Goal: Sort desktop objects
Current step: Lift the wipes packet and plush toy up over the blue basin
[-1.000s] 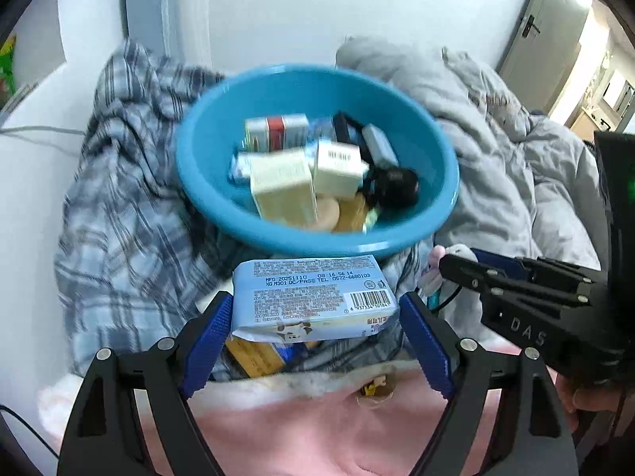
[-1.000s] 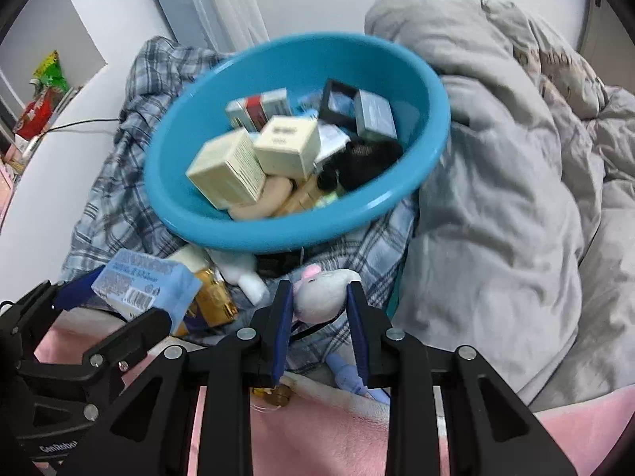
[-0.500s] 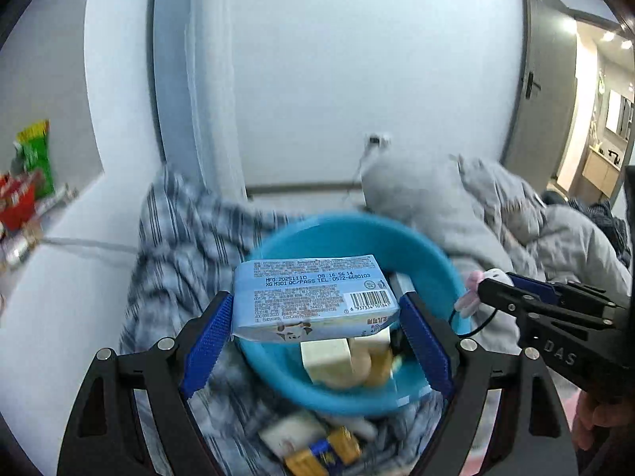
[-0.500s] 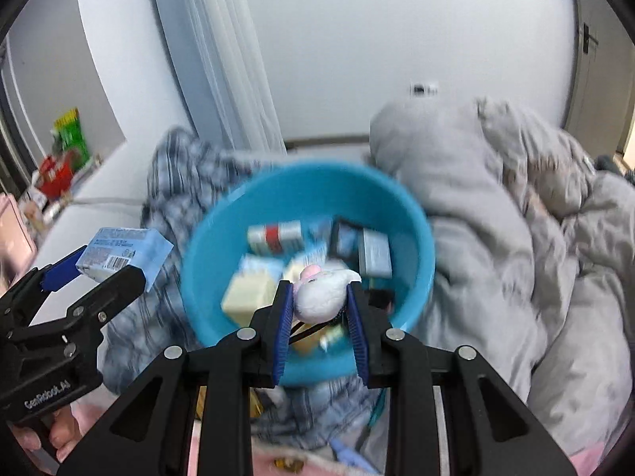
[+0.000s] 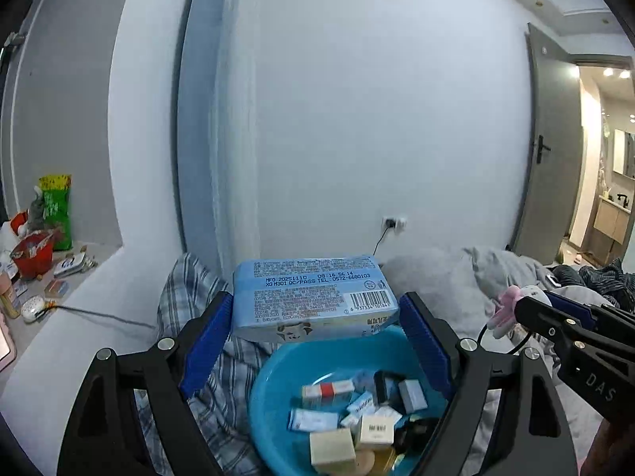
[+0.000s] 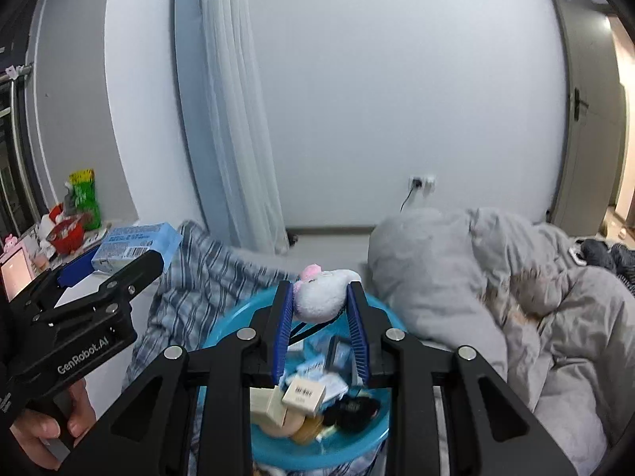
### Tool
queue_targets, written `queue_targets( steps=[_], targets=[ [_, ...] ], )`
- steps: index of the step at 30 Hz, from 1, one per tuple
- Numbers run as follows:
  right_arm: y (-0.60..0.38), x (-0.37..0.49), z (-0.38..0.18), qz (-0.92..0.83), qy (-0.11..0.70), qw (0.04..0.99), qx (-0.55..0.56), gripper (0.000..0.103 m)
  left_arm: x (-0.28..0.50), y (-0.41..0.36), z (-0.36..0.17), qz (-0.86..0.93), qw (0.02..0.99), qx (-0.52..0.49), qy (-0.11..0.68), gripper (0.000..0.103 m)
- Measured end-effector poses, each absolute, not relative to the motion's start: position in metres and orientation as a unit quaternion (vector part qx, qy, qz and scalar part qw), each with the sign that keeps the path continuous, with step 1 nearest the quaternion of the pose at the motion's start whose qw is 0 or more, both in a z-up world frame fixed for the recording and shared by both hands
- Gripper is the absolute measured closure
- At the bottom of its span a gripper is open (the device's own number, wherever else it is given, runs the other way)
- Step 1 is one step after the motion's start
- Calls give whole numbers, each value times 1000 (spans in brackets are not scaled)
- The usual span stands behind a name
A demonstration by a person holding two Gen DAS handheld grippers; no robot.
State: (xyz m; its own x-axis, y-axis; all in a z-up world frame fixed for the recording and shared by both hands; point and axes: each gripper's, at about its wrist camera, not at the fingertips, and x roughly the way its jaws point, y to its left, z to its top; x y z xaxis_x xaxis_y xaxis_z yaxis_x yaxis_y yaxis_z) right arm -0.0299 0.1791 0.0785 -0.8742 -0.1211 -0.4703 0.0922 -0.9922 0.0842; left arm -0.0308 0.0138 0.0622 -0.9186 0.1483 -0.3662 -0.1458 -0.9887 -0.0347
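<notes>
boxes (image 5: 349, 432) in basin (image 5: 274, 377), on blanket (image 5: 206, 388)

The left hand-held gripper (image 5: 315, 337) is a black frame of angular struts with triangular cut-outs, joined by round silver screws. Each of its fingers (image 5: 206, 343) carries a ribbed blue pad on the inner face. Seen from the right wrist camera, its side bears white lettering, "GenRobot.AI", and a bare hand (image 6: 47, 422) wraps the black grip beneath it. The right hand-held gripper (image 6: 321, 325) has the same black struts, silver screws and narrow ribbed blue pads; its flank shows pale letters "DAS".
</notes>
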Motion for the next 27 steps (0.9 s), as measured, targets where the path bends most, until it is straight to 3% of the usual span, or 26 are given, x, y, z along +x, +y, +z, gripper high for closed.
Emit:
queue_targets(
  steps=[8, 27],
  targets=[
    [185, -9, 75, -983, -12, 45, 175, 77, -23, 19, 46, 978, 101, -184, 2, 17],
    [183, 0, 48, -980, -26, 67, 187, 76, -11, 15, 37, 978, 107, -179, 1, 17]
  ],
)
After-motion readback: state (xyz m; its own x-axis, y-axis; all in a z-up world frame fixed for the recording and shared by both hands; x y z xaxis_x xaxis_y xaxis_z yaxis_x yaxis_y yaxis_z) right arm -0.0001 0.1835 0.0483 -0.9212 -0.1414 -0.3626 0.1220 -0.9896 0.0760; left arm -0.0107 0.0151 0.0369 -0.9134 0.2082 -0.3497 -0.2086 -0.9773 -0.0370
